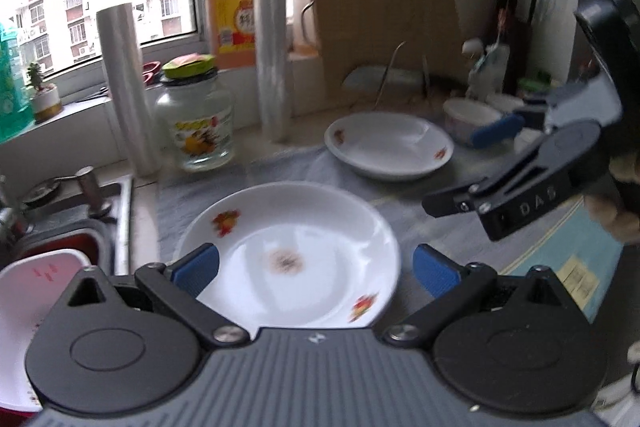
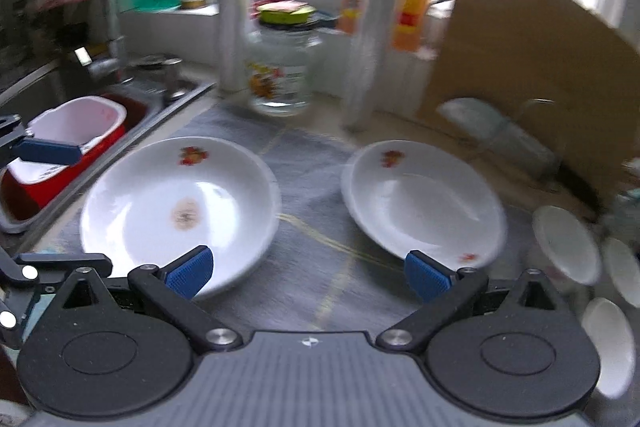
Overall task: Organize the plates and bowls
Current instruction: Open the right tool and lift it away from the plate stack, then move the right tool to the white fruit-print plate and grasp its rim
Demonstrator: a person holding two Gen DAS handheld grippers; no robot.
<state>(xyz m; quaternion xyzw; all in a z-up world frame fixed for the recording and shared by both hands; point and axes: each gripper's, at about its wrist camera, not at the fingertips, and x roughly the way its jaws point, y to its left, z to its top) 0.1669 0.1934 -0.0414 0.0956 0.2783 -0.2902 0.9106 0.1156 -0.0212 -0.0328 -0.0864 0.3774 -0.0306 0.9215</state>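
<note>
Motion blur softened much of the right wrist view, and the small white bowls [image 2: 566, 245] at its right edge were smeared and partly cut off; how many stood there could not be told. In the left wrist view only the near rim of one bowl [image 1: 468, 117] showed, behind the right gripper [image 1: 472, 167], whose far finger was hidden.

2 glossy white plates with red flower prints lay on a grey cloth [image 2: 312, 187]: the stained plate [image 1: 288, 255] near the sink [image 2: 100, 123], the clean plate [image 1: 390, 145] beside it, apart. Behind them stood a glass jar [image 1: 196, 123], 2 upright rolls of clear film [image 1: 124, 87], an orange bottle [image 1: 232, 3] and a cardboard sheet [image 1: 384, 27]. A red-and-white tub [image 2: 68, 147] sat in the sink.

The left gripper [image 1: 316, 267] hung over the stained plate, blue ribbed pads [image 1: 196, 267] spread wide, holding nothing. The right gripper was likewise spread and empty, between the 2 plates.
</note>
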